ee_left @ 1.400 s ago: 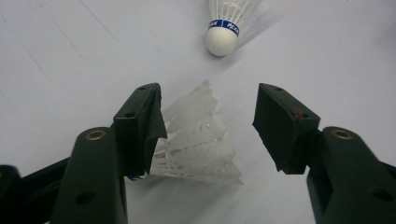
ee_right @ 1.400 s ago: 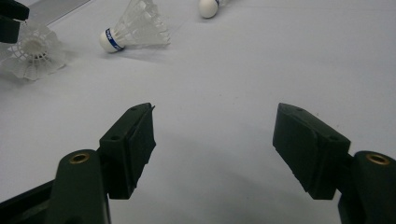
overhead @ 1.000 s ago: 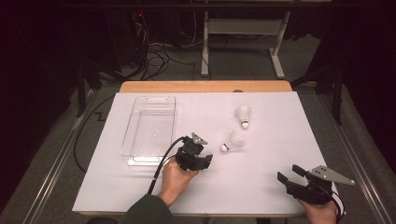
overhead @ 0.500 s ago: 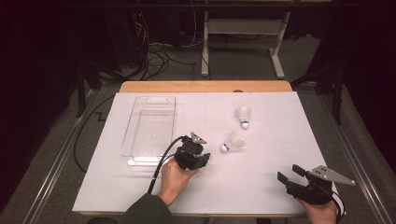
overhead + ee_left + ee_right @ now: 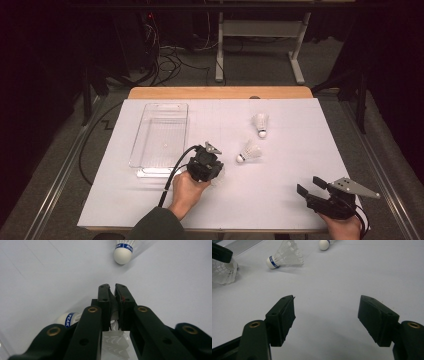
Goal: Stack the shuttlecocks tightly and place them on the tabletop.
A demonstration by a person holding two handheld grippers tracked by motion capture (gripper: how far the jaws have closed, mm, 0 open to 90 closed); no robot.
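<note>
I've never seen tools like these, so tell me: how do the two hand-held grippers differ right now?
The left gripper has its fingers closed on a shuttlecock's feathers; the right gripper has its fingers wide apart with nothing between them. The left one is mid-table beside the clear tray; the right sits at the near right corner. Both are black and held by a hand.

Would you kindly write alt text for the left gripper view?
The left tool has its black jaws shut on the white feathers of a shuttlecock whose cork lies at lower left, over a white table. A second shuttlecock lies ahead.
</note>
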